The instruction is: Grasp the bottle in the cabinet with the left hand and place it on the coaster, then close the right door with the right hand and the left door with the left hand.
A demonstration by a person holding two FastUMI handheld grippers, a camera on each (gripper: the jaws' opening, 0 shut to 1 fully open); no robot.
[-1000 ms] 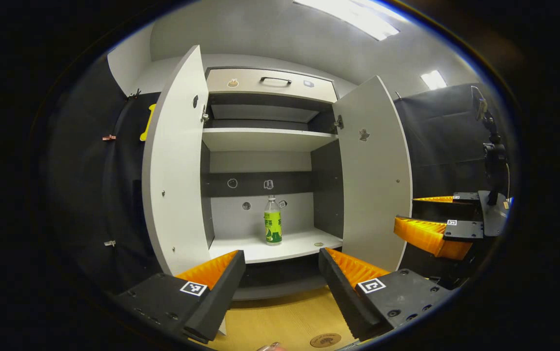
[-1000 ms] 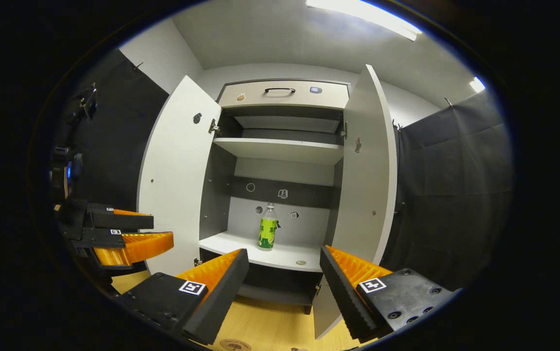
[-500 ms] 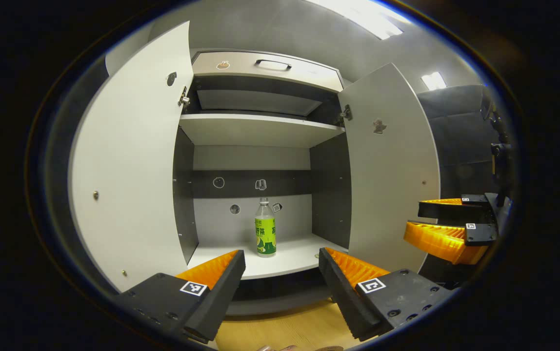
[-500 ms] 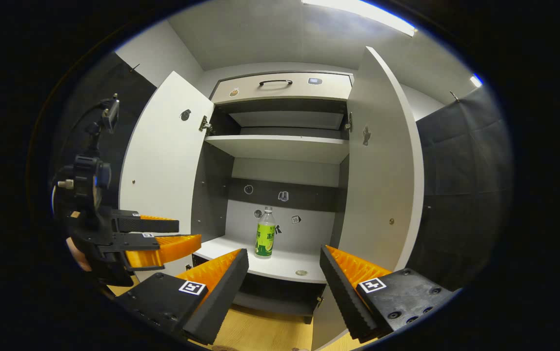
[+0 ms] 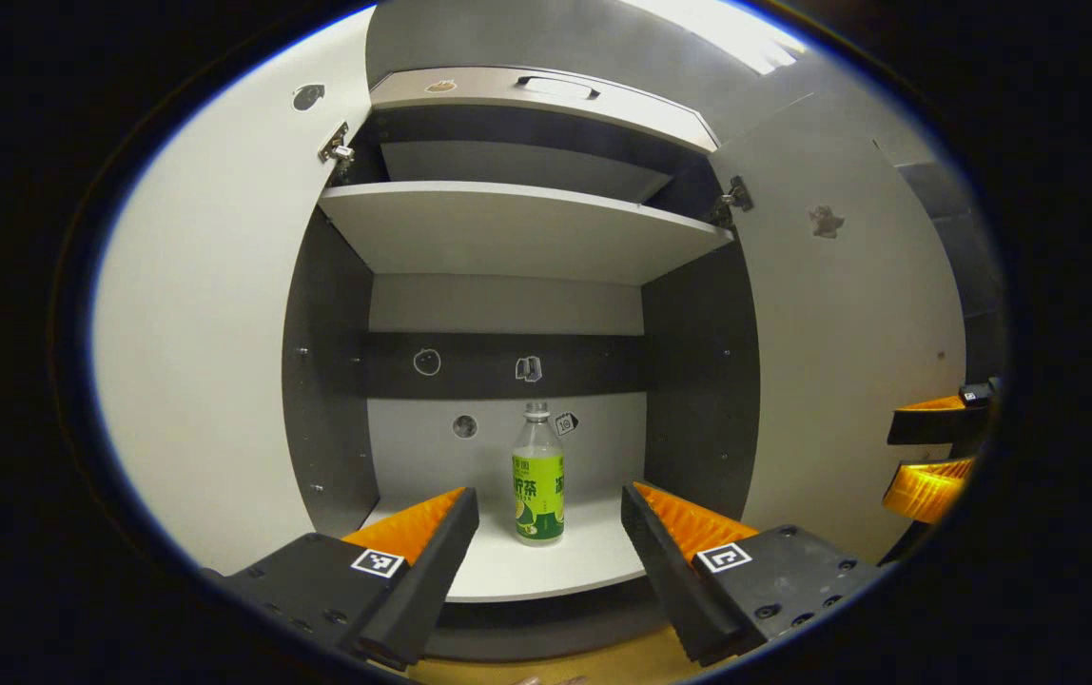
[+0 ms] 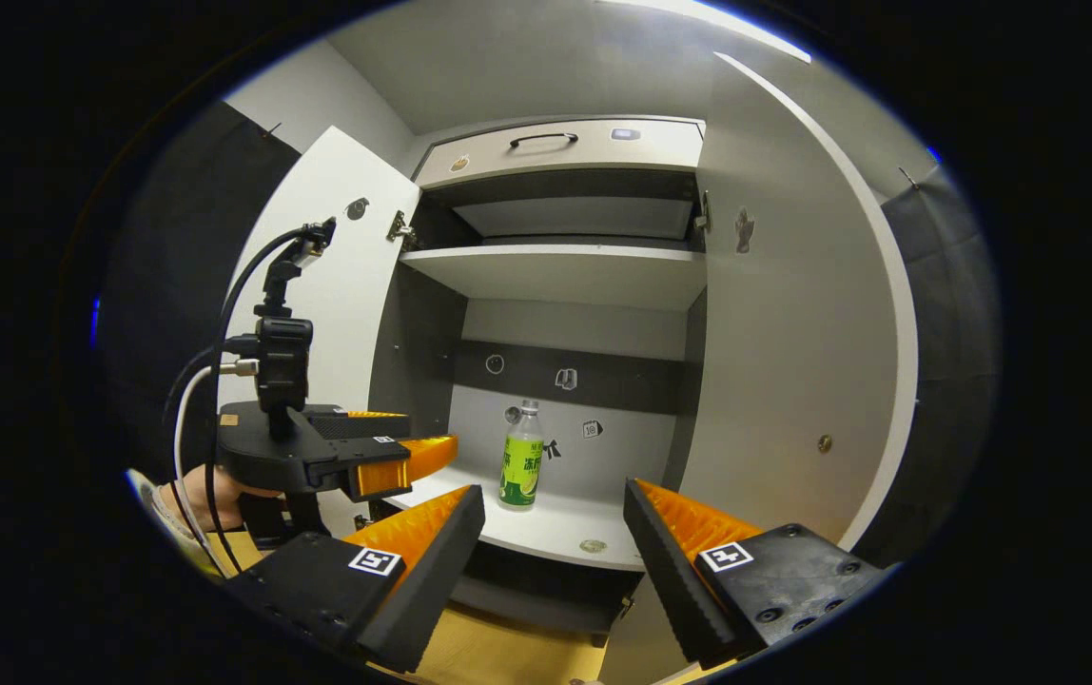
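We see the cabinet (image 5: 508, 228) with both doors swung wide, the left door (image 5: 213, 362) and the right door (image 5: 850, 381) flanking a roomy lower bay. The bottle (image 5: 537, 473) stands upright on the lower shelf (image 5: 546, 571), well apart from both side walls, with a shelf overhead. Our left gripper (image 5: 546, 557) sits before the shelf's front edge, jaws wide apart, empty, bottle framed between them but untouched. Our right gripper (image 6: 551, 561) hangs farther back, also wide open and empty. A small round thing (image 6: 591, 546) near the shelf edge may be a sticker.
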